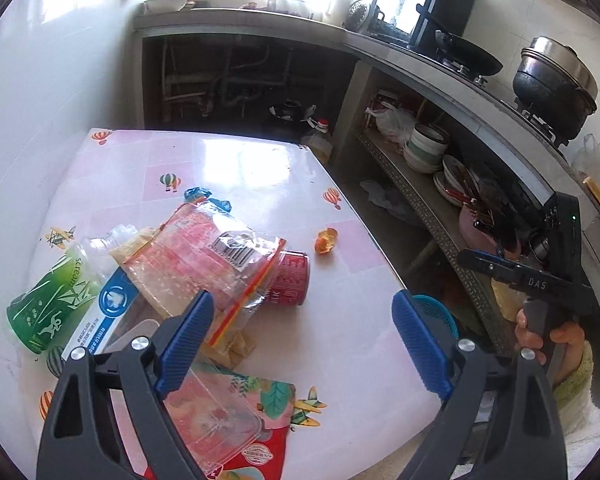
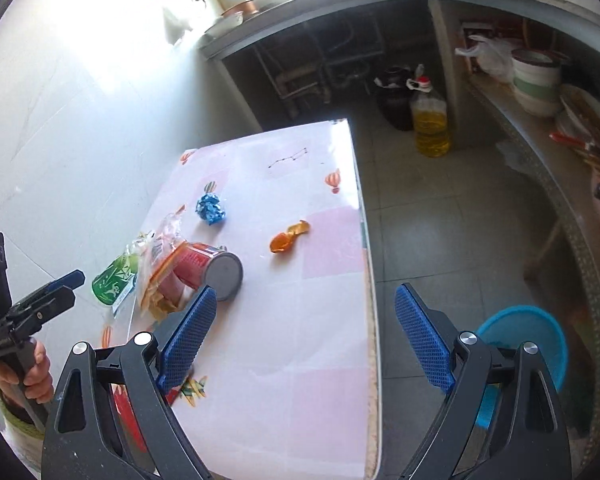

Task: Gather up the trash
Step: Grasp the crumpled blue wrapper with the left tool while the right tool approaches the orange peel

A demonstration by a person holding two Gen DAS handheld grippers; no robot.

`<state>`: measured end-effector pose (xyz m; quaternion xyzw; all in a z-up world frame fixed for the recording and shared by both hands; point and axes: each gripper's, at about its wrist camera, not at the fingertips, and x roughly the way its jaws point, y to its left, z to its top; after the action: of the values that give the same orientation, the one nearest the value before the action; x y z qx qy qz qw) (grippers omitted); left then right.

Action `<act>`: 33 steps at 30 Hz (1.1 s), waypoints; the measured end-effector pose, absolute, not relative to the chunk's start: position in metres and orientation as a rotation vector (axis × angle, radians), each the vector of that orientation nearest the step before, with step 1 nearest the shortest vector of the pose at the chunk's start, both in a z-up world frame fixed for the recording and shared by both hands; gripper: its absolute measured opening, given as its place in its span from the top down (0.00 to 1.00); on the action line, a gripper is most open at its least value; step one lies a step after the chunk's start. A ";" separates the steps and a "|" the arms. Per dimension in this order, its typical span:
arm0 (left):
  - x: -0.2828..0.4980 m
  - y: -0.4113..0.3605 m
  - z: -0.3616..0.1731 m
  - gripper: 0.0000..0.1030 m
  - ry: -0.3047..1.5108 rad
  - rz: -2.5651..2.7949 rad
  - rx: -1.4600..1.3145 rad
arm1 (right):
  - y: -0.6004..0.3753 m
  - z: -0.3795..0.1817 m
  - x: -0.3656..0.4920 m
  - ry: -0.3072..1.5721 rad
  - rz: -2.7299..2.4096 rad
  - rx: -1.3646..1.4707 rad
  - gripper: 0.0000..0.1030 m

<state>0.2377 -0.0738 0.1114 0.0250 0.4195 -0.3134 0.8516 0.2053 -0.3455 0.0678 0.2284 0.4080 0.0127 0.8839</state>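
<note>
Both grippers, left [image 1: 303,332] and right [image 2: 306,332], hover wide open and empty above a pink table [image 2: 300,340]. A red can [image 2: 208,270], orange peel [image 2: 289,237] and wrappers lie there.

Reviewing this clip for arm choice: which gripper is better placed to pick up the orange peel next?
Right, probably. The right gripper is open over the bare table with the orange peel ahead between its fingers. The left gripper, also open, sits over the bag pile, farther from the peel.
</note>
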 end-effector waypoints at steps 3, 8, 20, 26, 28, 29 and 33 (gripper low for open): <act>0.250 -0.068 0.106 0.14 0.895 -0.641 0.042 | -0.337 0.060 0.231 0.881 0.058 0.499 0.17; 0.294 -0.066 0.109 0.14 0.908 -0.615 -0.001 | -0.337 0.047 0.260 0.921 0.088 0.568 0.22; 0.492 -0.138 0.037 0.18 1.257 -0.497 0.216 | -0.336 0.029 0.314 0.956 0.098 0.641 0.31; 0.530 -0.144 -0.012 0.30 1.403 -0.424 0.280 | -0.340 0.020 0.327 0.980 0.100 0.668 0.36; 0.538 -0.144 -0.020 0.34 1.427 -0.407 0.285 | -0.339 0.016 0.331 0.991 0.100 0.671 0.37; 0.541 -0.144 -0.024 0.39 1.438 -0.399 0.287 | -0.339 0.015 0.332 0.995 0.100 0.671 0.39; 0.549 -0.140 -0.034 0.51 1.471 -0.390 0.275 | -0.340 0.010 0.339 1.006 0.101 0.681 0.42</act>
<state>0.5494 -0.1404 -0.0339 0.1242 0.6644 -0.1759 0.7156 0.3389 -0.3397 0.0095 0.3197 0.4725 0.0474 0.8199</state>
